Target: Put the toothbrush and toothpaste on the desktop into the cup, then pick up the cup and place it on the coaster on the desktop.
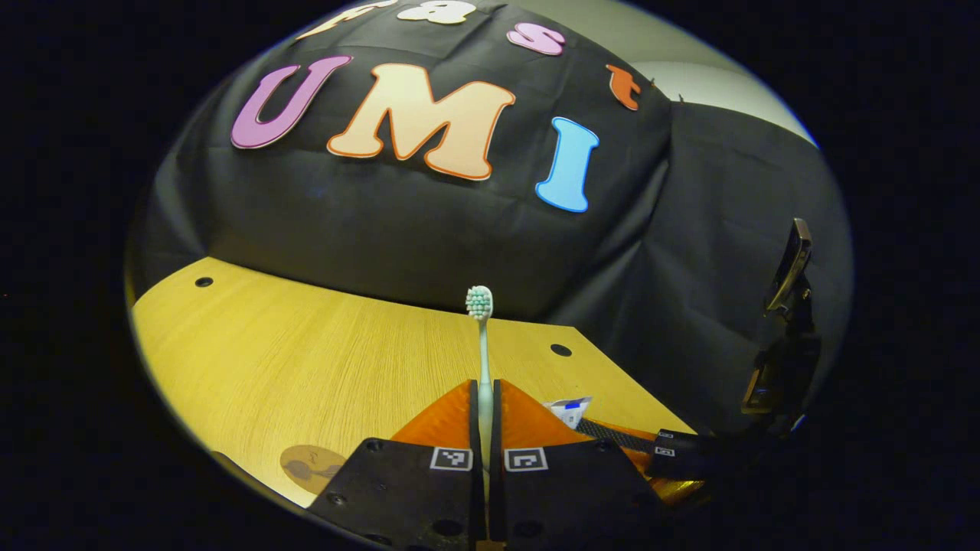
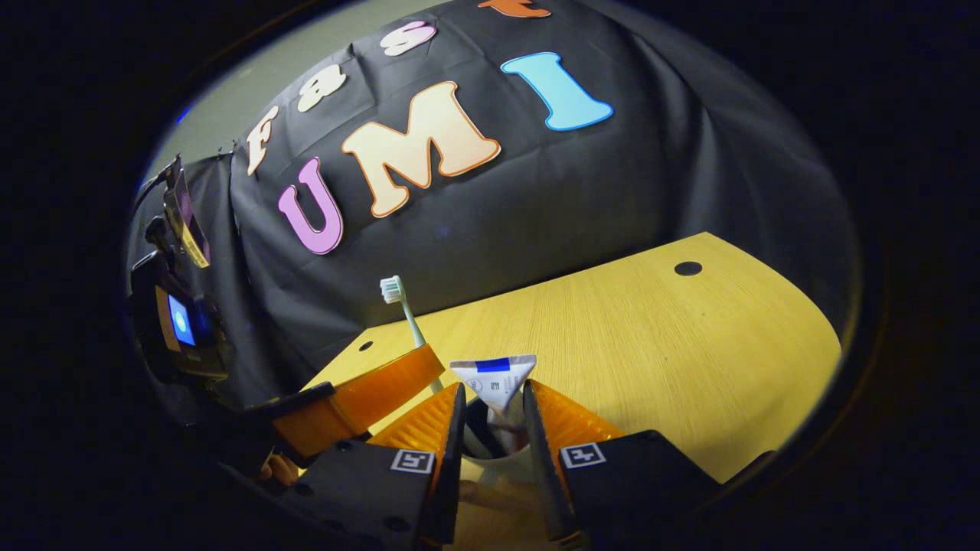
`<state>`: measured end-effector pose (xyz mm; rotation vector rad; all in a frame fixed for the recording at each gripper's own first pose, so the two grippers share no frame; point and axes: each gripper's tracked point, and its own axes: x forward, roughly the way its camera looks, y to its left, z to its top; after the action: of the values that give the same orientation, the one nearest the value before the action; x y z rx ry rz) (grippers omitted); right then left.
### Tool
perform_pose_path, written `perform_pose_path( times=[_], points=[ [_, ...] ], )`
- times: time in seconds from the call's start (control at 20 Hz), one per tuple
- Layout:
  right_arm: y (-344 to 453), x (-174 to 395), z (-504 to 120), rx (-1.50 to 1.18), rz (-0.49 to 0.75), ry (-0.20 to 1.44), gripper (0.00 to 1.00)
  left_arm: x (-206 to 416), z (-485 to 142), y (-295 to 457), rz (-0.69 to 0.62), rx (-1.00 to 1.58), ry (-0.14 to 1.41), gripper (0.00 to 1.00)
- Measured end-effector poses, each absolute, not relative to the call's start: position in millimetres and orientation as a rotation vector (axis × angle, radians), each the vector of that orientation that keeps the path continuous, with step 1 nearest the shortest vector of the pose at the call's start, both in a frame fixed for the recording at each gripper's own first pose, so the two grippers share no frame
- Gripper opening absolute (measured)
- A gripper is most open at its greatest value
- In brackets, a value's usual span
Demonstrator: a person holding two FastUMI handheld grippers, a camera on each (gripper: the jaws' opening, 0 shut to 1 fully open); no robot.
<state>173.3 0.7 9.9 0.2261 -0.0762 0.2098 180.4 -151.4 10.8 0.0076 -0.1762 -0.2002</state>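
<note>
Nearest you in the left gripper view, your left gripper (image 1: 485,417) has its fingers (image 1: 448,417) drawn almost together, pinching the handle of the toothbrush (image 1: 483,344), which stands upright between them with its bristled head at the top, well above the wooden surface (image 1: 306,360). Just to the right of those fingers in the same view, the crimped end of the toothpaste (image 1: 570,409) peeks out beside your other gripper. In the right gripper view, your right gripper (image 2: 494,417) sits with its fingers (image 2: 570,421) a narrow gap apart on either side of the toothpaste (image 2: 494,379), whose flat tail points up; both appear to press on the tube, though the contact low down is hard to make out. Directly beneath the tube, between the fingers, lies the rim of the pale cup (image 2: 498,451), and the tube's lower end seems to reach into its dark mouth. To the left in that view, the left gripper (image 2: 367,394) holds the toothbrush (image 2: 404,310) tilted, close beside the cup. Back in the left gripper view, at the lower left edge, a round brown coaster (image 1: 312,467) rests flat on the surface, well apart from the toothbrush. Farther off, dark holes (image 2: 687,268) dot the surface before the black cloth wall (image 1: 429,222).
</note>
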Motion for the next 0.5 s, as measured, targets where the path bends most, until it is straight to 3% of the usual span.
perform_pose_path(
  times=[0.05,0.2,0.3,0.35,0.4,0.45,0.5],
  points=[
    [0.5,170.3,11.3,0.220,0.208,-0.088,0.38,176.4,10.2,-152.3,-0.205,0.006,-0.179,0.02],
    [-2.1,166.5,8.4,0.201,0.197,-0.090,0.67,172.7,1.6,-152.8,-0.212,0.002,-0.162,0.05],
    [-6.6,161.7,10.1,0.232,0.195,-0.091,0.68,171.3,-6.0,-153.1,-0.214,0.017,-0.144,0.06],
    [-9.7,159.9,11.5,0.247,0.189,-0.098,0.68,169.7,-9.0,-153.3,-0.217,0.026,-0.139,0.09],
    [-14.4,158.9,11.1,0.252,0.174,-0.103,0.80,168.1,-11.9,-153.9,-0.222,0.032,-0.136,0.11],
    [-19.8,157.4,10.4,0.253,0.160,-0.104,0.80,167.2,-14.7,-155.3,-0.227,0.034,-0.131,0.20],
    [-24.4,157.0,9.7,0.256,0.148,-0.105,0.88,166.7,-17.1,-155.0,-0.231,0.032,-0.128,0.26]
  ],
)
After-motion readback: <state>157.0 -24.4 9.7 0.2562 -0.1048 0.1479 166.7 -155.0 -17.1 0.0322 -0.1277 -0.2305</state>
